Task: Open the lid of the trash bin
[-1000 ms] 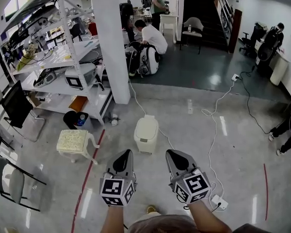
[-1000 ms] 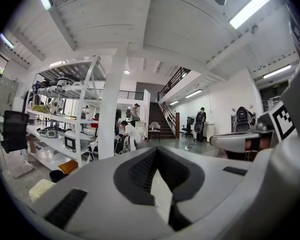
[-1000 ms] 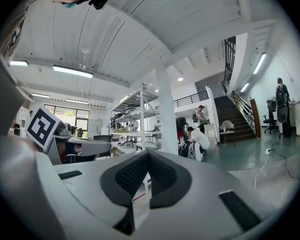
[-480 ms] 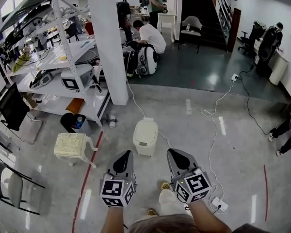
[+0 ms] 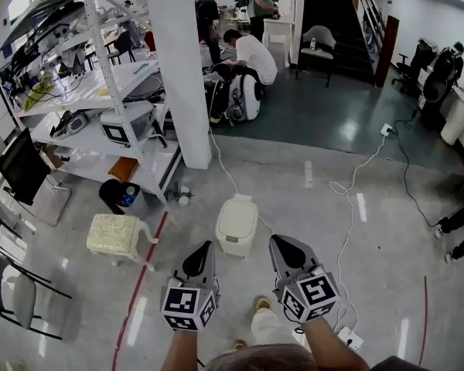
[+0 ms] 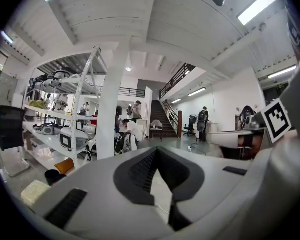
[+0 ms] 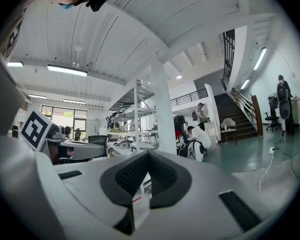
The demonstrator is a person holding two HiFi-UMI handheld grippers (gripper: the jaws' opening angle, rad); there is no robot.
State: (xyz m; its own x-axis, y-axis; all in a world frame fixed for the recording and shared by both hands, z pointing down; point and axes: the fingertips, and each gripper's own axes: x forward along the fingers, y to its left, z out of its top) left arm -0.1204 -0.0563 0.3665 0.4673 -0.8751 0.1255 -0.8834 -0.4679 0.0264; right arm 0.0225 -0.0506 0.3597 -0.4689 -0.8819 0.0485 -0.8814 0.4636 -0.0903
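Note:
A white trash bin (image 5: 237, 224) stands on the grey floor with its lid down, in the middle of the head view. Both grippers are held side by side, nearer than the bin and apart from it. My left gripper (image 5: 201, 247) points at the bin's near left side, jaws closed to a point and holding nothing. To the right of the bin's near edge my right gripper (image 5: 278, 243) is shut and empty too. In the left gripper view the left gripper (image 6: 157, 151) aims level into the room, and so does the right gripper (image 7: 147, 156) in its own view.
A white pillar (image 5: 187, 68) and a metal shelf rack (image 5: 100, 99) rise behind the bin at left. A cream stool (image 5: 114, 234) and a black bucket (image 5: 120, 194) sit left of it. White cable (image 5: 344, 207) runs to a power strip (image 5: 348, 337). A person (image 5: 251, 56) crouches beyond.
The view has moved forward a little and the bin sits slightly lower in the picture. A shoe has come into view beneath the grippers, which keep their pose.

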